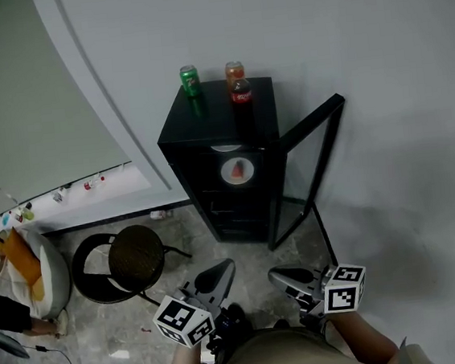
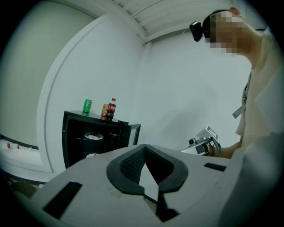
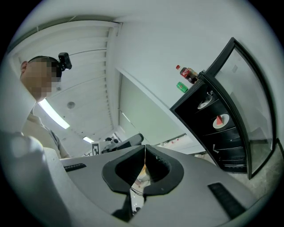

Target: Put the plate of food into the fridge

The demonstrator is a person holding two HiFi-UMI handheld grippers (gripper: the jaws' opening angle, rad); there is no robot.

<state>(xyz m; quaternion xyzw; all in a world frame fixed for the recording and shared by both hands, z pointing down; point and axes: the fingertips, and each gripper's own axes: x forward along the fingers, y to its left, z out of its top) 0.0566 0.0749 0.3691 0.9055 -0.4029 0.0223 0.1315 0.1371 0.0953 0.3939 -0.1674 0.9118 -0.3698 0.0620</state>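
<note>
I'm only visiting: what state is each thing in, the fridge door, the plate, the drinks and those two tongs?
Fridge door: swung wide open.
Plate of food: on a shelf inside the fridge.
Green can: upright on the fridge top.
Orange can: upright on the fridge top.
Cola bottle: upright, cap on.
Left tongs: shut, empty.
Right tongs: shut, empty.

No lettering is legible on the bottle [image 1: 241, 93], cans [image 1: 190, 80] or fridge [image 1: 220, 125].

A white plate [image 1: 238, 171] carrying a red wedge of food lies flat on a shelf inside the black fridge [image 1: 214, 118], whose glass door [image 1: 310, 164] stands open.
</note>
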